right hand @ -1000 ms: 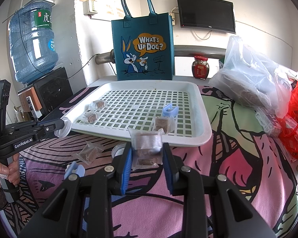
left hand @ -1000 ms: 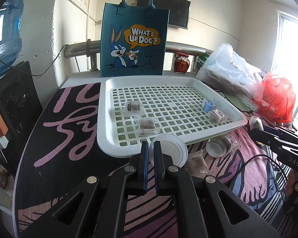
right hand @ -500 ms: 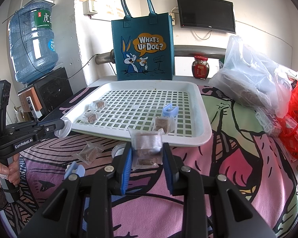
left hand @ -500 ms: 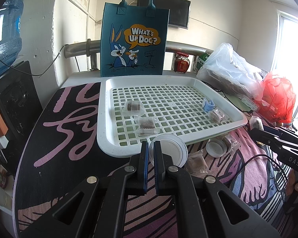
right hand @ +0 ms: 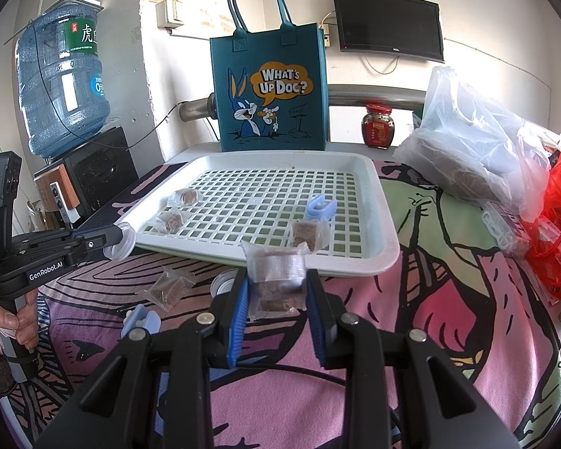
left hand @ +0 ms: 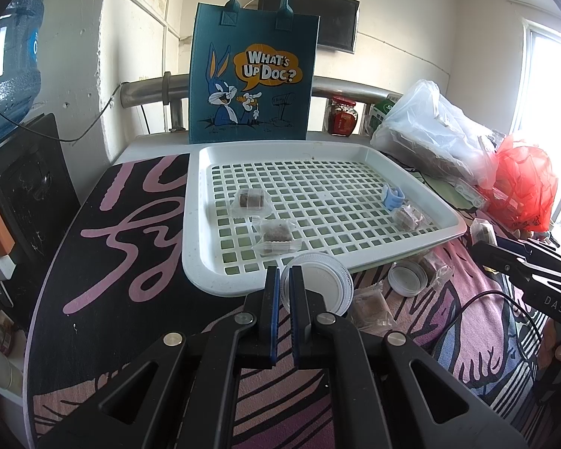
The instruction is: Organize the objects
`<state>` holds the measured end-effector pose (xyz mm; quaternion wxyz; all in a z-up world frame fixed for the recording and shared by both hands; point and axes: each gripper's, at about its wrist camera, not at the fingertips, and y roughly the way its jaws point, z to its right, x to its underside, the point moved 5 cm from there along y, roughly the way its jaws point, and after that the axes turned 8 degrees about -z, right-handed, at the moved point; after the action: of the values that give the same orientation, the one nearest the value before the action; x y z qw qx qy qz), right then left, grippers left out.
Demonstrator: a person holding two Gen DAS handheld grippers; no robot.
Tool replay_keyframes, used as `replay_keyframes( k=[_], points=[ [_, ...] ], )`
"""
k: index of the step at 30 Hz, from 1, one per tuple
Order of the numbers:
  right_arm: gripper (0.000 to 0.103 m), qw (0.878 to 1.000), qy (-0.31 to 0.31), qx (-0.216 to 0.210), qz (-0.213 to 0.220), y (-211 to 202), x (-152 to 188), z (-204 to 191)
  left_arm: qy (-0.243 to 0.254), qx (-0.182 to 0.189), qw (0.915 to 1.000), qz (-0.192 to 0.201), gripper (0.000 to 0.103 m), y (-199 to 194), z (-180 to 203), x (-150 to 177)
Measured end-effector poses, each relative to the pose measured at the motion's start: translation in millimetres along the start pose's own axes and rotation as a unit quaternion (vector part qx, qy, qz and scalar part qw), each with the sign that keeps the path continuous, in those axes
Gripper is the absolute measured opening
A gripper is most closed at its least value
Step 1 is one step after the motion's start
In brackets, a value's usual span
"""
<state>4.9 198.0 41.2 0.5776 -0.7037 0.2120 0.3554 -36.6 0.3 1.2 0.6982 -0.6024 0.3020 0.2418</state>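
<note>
Jaws clamped both sides: left gripper [left hand: 285, 284] on a white ribbed lid [left hand: 318, 288], right gripper [right hand: 276, 292] on a clear snack packet [right hand: 276, 280], both just short of the white lattice tray [right hand: 385, 258].

Could slip: crinkly, slick film pinched only at its edges; thin rigid lid held by its rim, liable to pivot. Ahead of the jaws, three more packets and a blue clip [right hand: 319, 206] already on the grid.

I saw open grid across the middle and back of the white slotted plastic tray [right hand: 387, 250]. A blue plastic clip [right hand: 319, 206] and wrapped brown snack cubes [right hand: 308, 234] crowded its near right corner. The teal felt cartoon tote bag [right hand: 267, 89] walled off the far edge, and a clear plastic bag [right hand: 478, 149] blocked the right side.
</note>
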Motion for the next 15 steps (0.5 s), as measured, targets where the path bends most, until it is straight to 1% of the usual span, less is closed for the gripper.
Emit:
replay_keyframes(
  k=[15],
  points=[
    [0.028,1.000,0.000,-0.001,0.000,0.3,0.0,1.0,0.000,0.000,1.0000,-0.001,0.004,0.7,-0.1,1.0]
  ],
)
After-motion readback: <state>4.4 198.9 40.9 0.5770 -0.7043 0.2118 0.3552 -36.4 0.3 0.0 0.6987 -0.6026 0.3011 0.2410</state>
